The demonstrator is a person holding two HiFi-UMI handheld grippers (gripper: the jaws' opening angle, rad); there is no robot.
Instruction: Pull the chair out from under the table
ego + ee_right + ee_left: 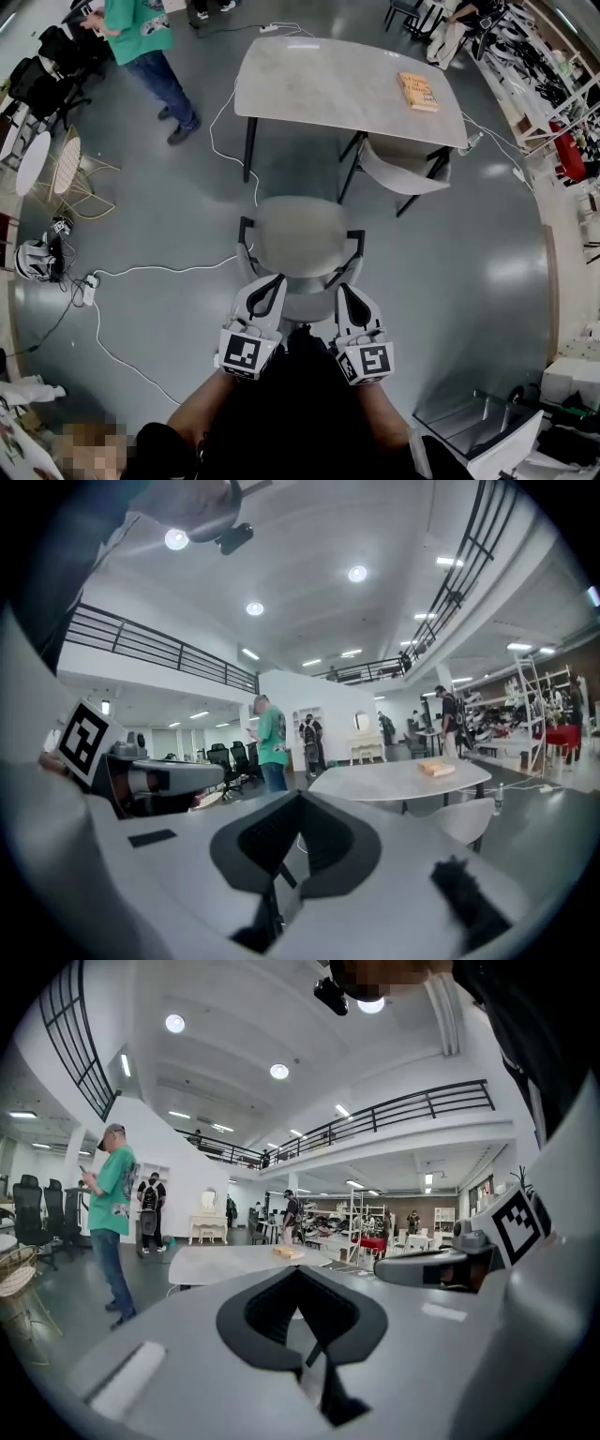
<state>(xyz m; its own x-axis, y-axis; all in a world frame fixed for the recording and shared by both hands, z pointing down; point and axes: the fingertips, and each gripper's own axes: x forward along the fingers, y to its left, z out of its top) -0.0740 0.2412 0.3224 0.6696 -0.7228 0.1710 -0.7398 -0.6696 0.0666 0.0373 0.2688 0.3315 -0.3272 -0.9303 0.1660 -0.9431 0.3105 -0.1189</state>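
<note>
- You are standing behind the chair (300, 239), which is sitting out on the open floor, well apart from the table (319, 80) at its 12 o'clock.
- Your left gripper (265, 292) is meeting the chair's backrest at its 7 o'clock end, and your right gripper (349, 298) is meeting it at the 5 o'clock end.
- In the left gripper view, the left gripper (300, 1274) is showing its jaws drawn narrow, tips together, with a pale grey edge lying in the hollow between the black pads. It is reading as a pinch on the chair's back.
- In the right gripper view, the right gripper (298, 799) is showing the same narrow set, pads closing round a pale grey edge of the chair.
- A book (418, 91) is lying flat near the table's 3 o'clock end. It is also showing in both gripper views (288, 1252) (434, 768).
- A second chair (403, 169) is sitting tucked partly under the table's near right corner, at 2 o'clock from your chair.
- A person (141, 37) in a green shirt is standing at 10 o'clock, well apart from the table.
- A white cable (169, 270) is trailing across the floor at 9 o'clock of the chair.
</note>
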